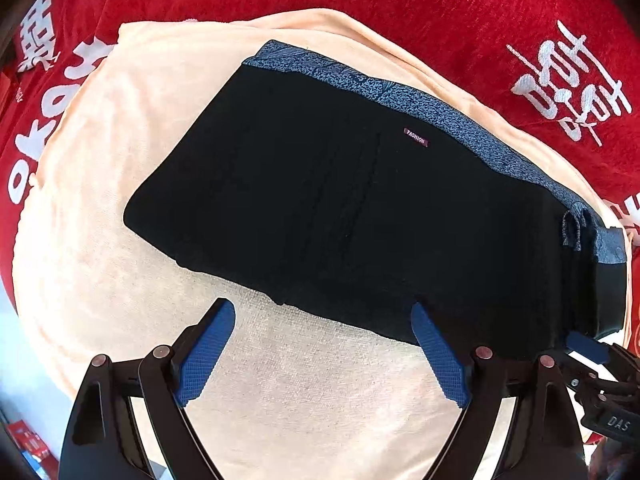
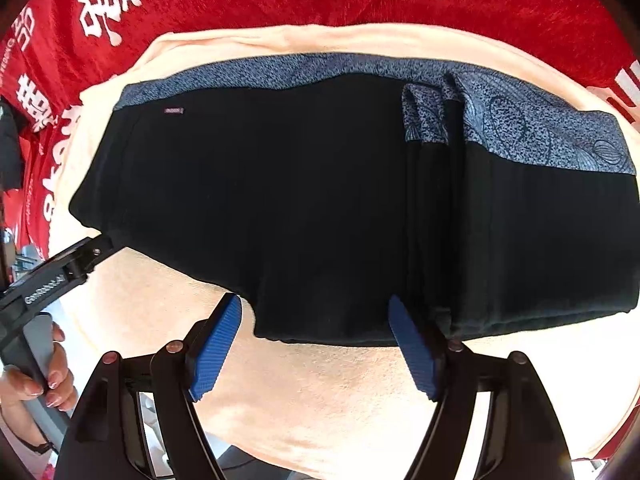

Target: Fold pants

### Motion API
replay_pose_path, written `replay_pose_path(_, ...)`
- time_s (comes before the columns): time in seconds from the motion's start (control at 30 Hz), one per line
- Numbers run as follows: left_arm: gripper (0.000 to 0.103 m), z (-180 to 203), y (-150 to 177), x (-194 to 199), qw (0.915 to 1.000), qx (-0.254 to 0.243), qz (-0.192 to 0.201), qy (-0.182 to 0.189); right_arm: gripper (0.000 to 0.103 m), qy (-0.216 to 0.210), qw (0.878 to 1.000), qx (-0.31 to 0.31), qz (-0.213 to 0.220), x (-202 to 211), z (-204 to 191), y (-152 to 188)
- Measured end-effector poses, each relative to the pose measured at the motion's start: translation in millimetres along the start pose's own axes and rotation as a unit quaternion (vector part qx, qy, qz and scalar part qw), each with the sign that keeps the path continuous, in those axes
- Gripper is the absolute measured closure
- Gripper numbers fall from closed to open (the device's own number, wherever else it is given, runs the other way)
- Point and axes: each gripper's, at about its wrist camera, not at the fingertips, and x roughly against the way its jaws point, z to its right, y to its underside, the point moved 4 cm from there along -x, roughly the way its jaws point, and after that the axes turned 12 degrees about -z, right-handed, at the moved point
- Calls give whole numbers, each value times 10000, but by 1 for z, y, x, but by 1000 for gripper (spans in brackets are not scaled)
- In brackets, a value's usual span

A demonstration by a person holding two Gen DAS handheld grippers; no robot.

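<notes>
While the black pants (image 1: 320,200) lie folded into a compact rectangle across the middle of both views, on a peach towel (image 1: 320,400) over a red cloth (image 1: 460,12), we judge the folding nearly done. Our left gripper (image 1: 324,354) and right gripper (image 2: 314,350) hang wide apart at the bottom, holding nothing.

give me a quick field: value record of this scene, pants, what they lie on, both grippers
pants: black pants folded into a flat bundle, patterned blue band along the far edge
label: small tag near the band
under pants: peach towel
under towel: red cloth with white characters
left gripper: open, at the near edge of the pants, nothing clamped
right gripper: open, near edge of the pants between its fingers, not pinched
hand: holding the left gripper's handle
</notes>
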Motion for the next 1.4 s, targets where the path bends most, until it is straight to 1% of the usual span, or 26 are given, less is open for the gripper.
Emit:
replay_pose_path(0.13, 12, 4, -2, 2, 10000, -69, 11, -23, 24, 233, 9986, 222, 419, 23, -3, 3)
replay_pose_path(0.2, 12, 6, -1, 4, 9999, -106, 22, -7, 24, 537, 9949, 311, 794, 42, 5, 3)
replay_pose_path(0.27, 12, 8, -1, 6, 9998, -174, 30, -8, 24, 829, 9912, 237, 1008, 53, 18, 2)
replay_pose_path(0.33, 12, 16, -2, 6, 9996, -288, 44, -22, 24, 1043, 9891, 130, 1036, 56, 35, 1)
replay_pose_path(0.4, 12, 29, -1, 5, 9992, -391, 38, -79, 25, 1087, 9887, 73, 1034, 57, 49, 1)
replay_pose_path(0.43, 12, 34, 0, 5, 9991, -420, 34, -53, 29, 1085, 9885, 64, 1049, 58, 55, 2)
replay_pose_path(0.5, 12, 54, 1, 9, 9985, -526, 65, 107, 32, 1104, 9865, -76, 1204, 64, 73, 11)
replay_pose_path(0.6, 12, 88, 3, 13, 9961, -772, 59, 417, 32, 833, 9866, -542, 1297, 67, 108, 23)
replay_pose_path(0.67, 12, 123, 5, 16, 9915, -1059, 39, 749, 32, 726, 9862, -768, 1277, 70, 131, 30)
replay_pose_path(0.7, 12, 147, 6, 19, 9878, -1266, 71, 909, 32, 679, 9859, -853, 1272, 71, 139, 33)
replay_pose_path(0.73, 12, 163, 6, 20, 9852, -1397, 89, 988, 32, 654, 9854, -924, 1272, 74, 151, 38)
replay_pose_path(0.8, 12, 202, 7, 19, 9798, -1682, 29, 1081, 32, 597, 9849, -962, 1313, 77, 167, 46)
replay_pose_path(0.83, 12, 215, 8, 16, 9782, -1757, -22, 1103, 32, 508, 9845, -1009, 1343, 79, 178, 49)
replay_pose_path(0.9, 12, 242, 9, 11, 9751, -1886, -149, 1159, 32, 302, 9820, -1266, 1369, 84, 207, 51)
replay_pose_path(0.97, 12, 269, 14, 8, 9728, -2025, -154, 1118, 32, -32, 9763, -1688, 1352, 83, 244, 50)
replay_pose_path(1.03, 12, 281, 23, 7, 9725, -2105, -107, 988, 33, -417, 9702, -1976, 1338, 80, 273, 50)
replay_pose_path(1.07, 12, 285, 26, 4, 9730, -2125, -91, 902, 35, -648, 9674, -2073, 1302, 74, 290, 48)
replay_pose_path(1.1, 12, 288, 27, -3, 9745, -2124, -94, 718, 49, -790, 9669, -2078, 1253, 70, 297, 48)
replay_pose_path(1.13, 12, 289, 28, -9, 9760, -2098, -129, 575, 59, -1198, 9646, -2058, 1131, 60, 305, 45)
replay_pose_path(1.17, 12, 287, 29, -16, 9779, -2042, -204, 404, 63, -1479, 9607, -2078, 1092, 56, 307, 45)
replay_pose_path(1.2, 12, 286, 30, -20, 9790, -1994, -241, 342, 67, -1651, 9586, -2064, 1062, 53, 305, 45)
replay_pose_path(1.23, 12, 281, 30, -22, 9807, -1913, -272, 301, 67, -1573, 9614, -1989, 1065, 53, 301, 45)
replay_pose_path(1.27, 12, 278, 31, -21, 9818, -1854, -278, 291, 67, -1328, 9692, -1775, 1076, 56, 293, 45)
replay_pose_path(1.3, 12, 274, 32, -18, 9830, -1797, -278, 264, 67, -1199, 9730, -1663, 1064, 57, 287, 45)
replay_pose_path(1.33, 12, 271, 33, -13, 9839, -1757, -257, 209, 64, -1152, 9743, -1621, 1056, 58, 285, 45)
replay_pose_path(1.4, 12, 266, 38, 7, 9850, -1708, -111, 213, 64, -1101, 9751, -1657, 976, 63, 281, 48)
